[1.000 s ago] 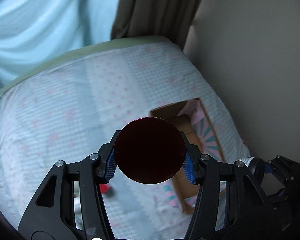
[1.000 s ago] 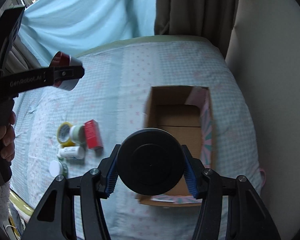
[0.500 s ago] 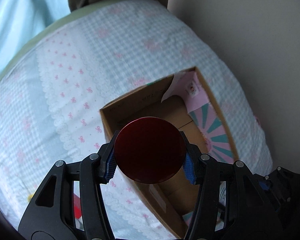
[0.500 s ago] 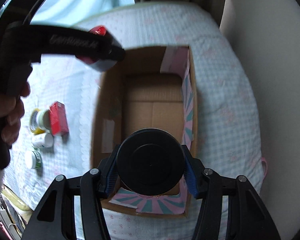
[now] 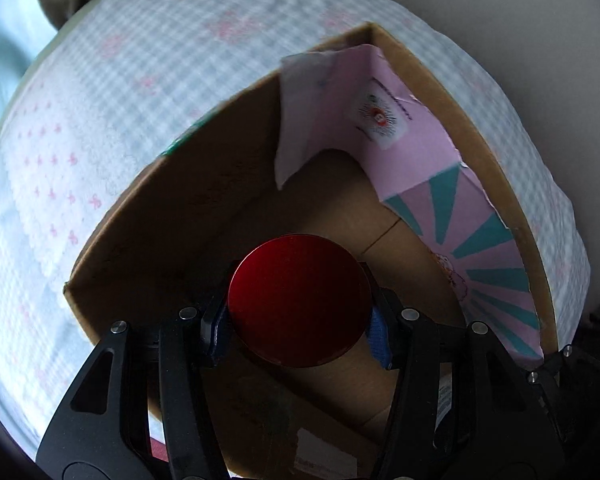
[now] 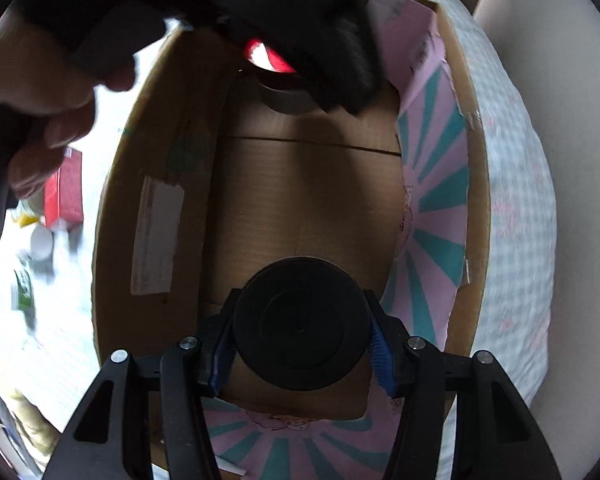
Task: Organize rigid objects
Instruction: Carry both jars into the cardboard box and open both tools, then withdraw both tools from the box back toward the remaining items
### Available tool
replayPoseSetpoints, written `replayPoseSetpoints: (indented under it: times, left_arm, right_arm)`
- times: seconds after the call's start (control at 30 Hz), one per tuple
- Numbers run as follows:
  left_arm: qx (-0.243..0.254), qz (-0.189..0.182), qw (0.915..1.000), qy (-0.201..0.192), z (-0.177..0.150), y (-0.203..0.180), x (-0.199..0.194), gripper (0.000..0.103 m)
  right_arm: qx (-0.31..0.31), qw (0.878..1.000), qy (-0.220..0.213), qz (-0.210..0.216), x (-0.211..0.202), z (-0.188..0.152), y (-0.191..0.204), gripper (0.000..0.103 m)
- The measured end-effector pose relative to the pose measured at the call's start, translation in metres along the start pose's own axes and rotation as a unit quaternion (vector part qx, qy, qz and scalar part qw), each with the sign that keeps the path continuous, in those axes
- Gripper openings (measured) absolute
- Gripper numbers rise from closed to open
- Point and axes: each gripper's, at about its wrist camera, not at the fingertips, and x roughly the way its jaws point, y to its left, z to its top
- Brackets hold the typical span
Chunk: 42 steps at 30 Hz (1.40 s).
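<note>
My left gripper [image 5: 299, 320] is shut on a red-capped round container [image 5: 299, 300], held over the inside of an open cardboard box [image 5: 220, 184] with pink and teal flaps. My right gripper [image 6: 301, 342] is shut on a black-lidded round container [image 6: 301, 328], held low inside the same box [image 6: 300, 200] near its front wall. In the right wrist view the left gripper's dark body [image 6: 292, 8] hangs over the box's far end with the red-capped container [image 6: 270, 60] under it.
The box sits on a bed with a checked, pink-patterned cover [image 5: 100, 128]. Left of the box lie a red carton [image 6: 64, 188], a white jar [image 6: 42, 242] and a green-labelled item [image 6: 23, 290]. A pale wall [image 6: 560, 120] is at the right.
Both grippers moved forward and down toward the box, from above the bed to inside the box opening. The left gripper swung right over the box's far end. Both still hold their containers.
</note>
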Motion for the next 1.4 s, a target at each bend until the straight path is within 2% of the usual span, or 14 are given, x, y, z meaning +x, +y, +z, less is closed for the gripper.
replayPoseSetpoints:
  times: [0.17,0.2,0.23,0.27,0.3,0.33,0.37,0.4,0.43,0.5,0.8,1.07,1.2,1.4]
  left_arm:
    - [0.029,0.012,0.9995,0.004,0.004,-0.01,-0.007,0.051]
    - [0.037,0.021,0.9991,0.009,0.005,-0.013,-0.008,0.054]
    - [0.045,0.028,0.9986,0.007,0.005,-0.016,-0.011,0.061]
    - [0.051,0.031,0.9982,-0.001,0.006,-0.019,-0.016,0.096]
    - [0.055,0.029,0.998,-0.012,0.005,-0.023,-0.021,0.103]
    - [0.06,0.028,0.9976,-0.021,0.005,-0.026,-0.027,0.103]
    - [0.063,0.029,0.9973,-0.024,0.005,-0.027,-0.03,0.103]
    - [0.065,0.031,0.9971,-0.024,0.003,-0.028,-0.033,0.103]
    - [0.066,0.032,0.997,-0.025,0.004,-0.028,-0.035,0.103]
    - [0.065,0.035,0.997,-0.025,0.002,-0.028,-0.04,0.103]
    - [0.043,0.042,0.9972,-0.043,-0.009,-0.029,-0.079,0.103]
    - [0.013,0.056,0.9946,-0.087,-0.035,-0.03,-0.15,0.103]
    - [-0.014,0.068,0.9913,-0.112,-0.064,-0.025,-0.2,0.103]
    - [-0.087,0.08,0.9817,-0.149,-0.134,-0.001,-0.276,0.103]
  right_arm:
    - [0.002,1.0,0.002,0.009,-0.002,-0.002,-0.002,0.052]
    - [0.0,1.0,0.002,0.008,-0.002,-0.001,-0.001,0.052]
    - [-0.002,1.0,-0.001,0.004,-0.002,-0.002,0.0,0.052]
    - [-0.005,1.0,-0.007,0.001,-0.003,-0.002,0.0,0.053]
    - [-0.004,1.0,-0.011,0.001,-0.004,-0.003,0.0,0.053]
    - [-0.003,1.0,-0.015,0.002,-0.006,-0.004,0.0,0.067]
    - [-0.002,1.0,-0.022,0.001,-0.009,-0.005,0.002,0.1]
    - [-0.006,0.999,-0.036,0.005,-0.013,-0.007,0.002,0.103]
    - [-0.011,0.999,-0.048,0.019,-0.016,-0.008,0.004,0.103]
    - [-0.026,0.997,-0.068,0.009,-0.023,-0.013,0.009,0.103]
    - [-0.021,0.996,-0.087,-0.004,-0.05,-0.02,0.011,0.103]
    - [-0.023,0.992,-0.121,-0.016,-0.102,-0.031,0.017,0.103]
    - [-0.029,0.99,-0.14,-0.021,-0.137,-0.042,0.023,0.103]
    - [-0.046,0.987,-0.156,-0.001,-0.195,-0.055,0.035,0.103]
